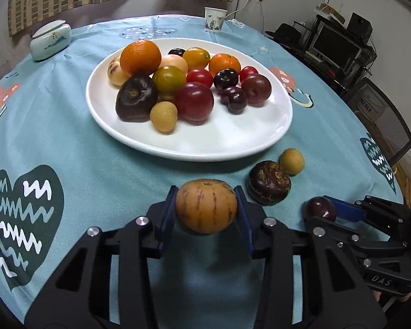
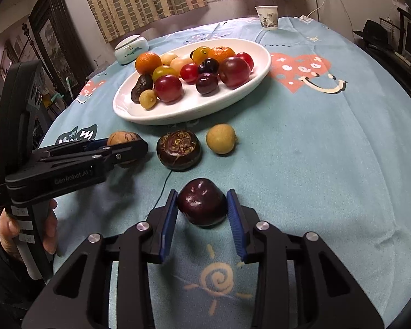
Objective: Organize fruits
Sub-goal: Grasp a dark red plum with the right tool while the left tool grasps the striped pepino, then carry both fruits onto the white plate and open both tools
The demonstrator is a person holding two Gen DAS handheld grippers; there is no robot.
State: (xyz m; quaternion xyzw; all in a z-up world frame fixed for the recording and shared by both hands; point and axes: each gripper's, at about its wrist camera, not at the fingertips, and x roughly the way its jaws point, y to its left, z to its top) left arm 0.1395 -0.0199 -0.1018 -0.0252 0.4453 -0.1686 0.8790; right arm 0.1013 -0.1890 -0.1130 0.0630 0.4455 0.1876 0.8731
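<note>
- So both grippers are loaded right now: the left gripper (image 1: 207, 208) has its fingers (image 1: 167, 213) clamped on the melon (image 1: 206, 205), pads on its two sides around the widest part, down near the table (image 1: 68, 150) just short of the plate (image 1: 233, 142).
- That melon looks smooth, firm and a bit waxy, probably the heaviest of the loose ones. Gripping across the middle is the right call; any nearer an end and I'd guess it squirts out.
- The right gripper (image 2: 202, 211) has its fingers (image 2: 168, 219) closed on the plum (image 2: 201, 205), which sits low over the table, to the right of the melon.
- It's shiny and dark, so likely slick-skinned and softer underneath. I'd go easy on the squeeze since it'd bruise, and keep the pads on its fattest part.
- Still loose on the table between the grippers and the plate: the chestnut (image 2: 178, 148), flat-topped, hard-looking and light, best pinched across its round sides, and the longan (image 2: 220, 138) just beside it.
- That longan is small, round and dry-skinned, so light but prone to rolling off if nudged.
- Plate is already crowded at the back with bare room at the front edge, so that's where I'd set these down gently, otherwise round stuff rolls.
</note>
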